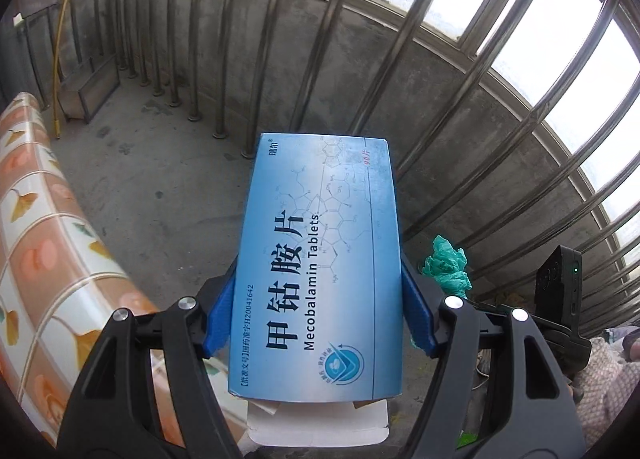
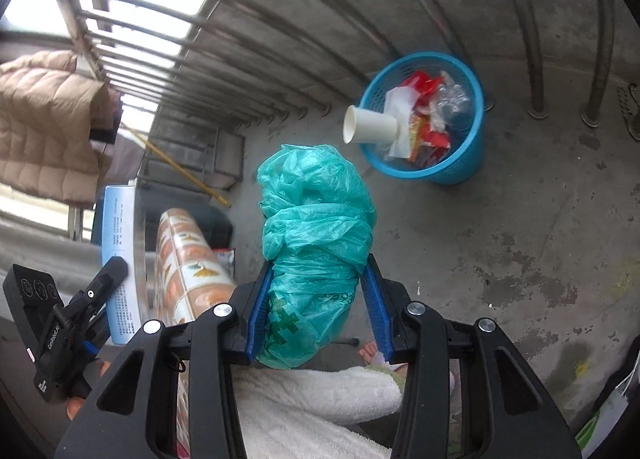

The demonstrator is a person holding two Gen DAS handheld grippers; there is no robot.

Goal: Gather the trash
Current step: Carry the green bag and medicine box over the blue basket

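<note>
blue medicine box [image 1: 316, 267], "mecobalamin tablets" printed lengthwise, white end flap open at near end, clamped by long sides between blue pads, off the floor. crumpled teal plastic bag [image 2: 316, 243], bunched into tall wad, green cross print low on it, pinched at lower half between blue pads, top bulging free. round blue mesh basket [image 2: 468, 163] on concrete floor by railing, stuffed with red wrappers, white paper, clear plastic. white paper cup [image 2: 370, 129] on its side across basket rim, mouth pointing out.
</note>
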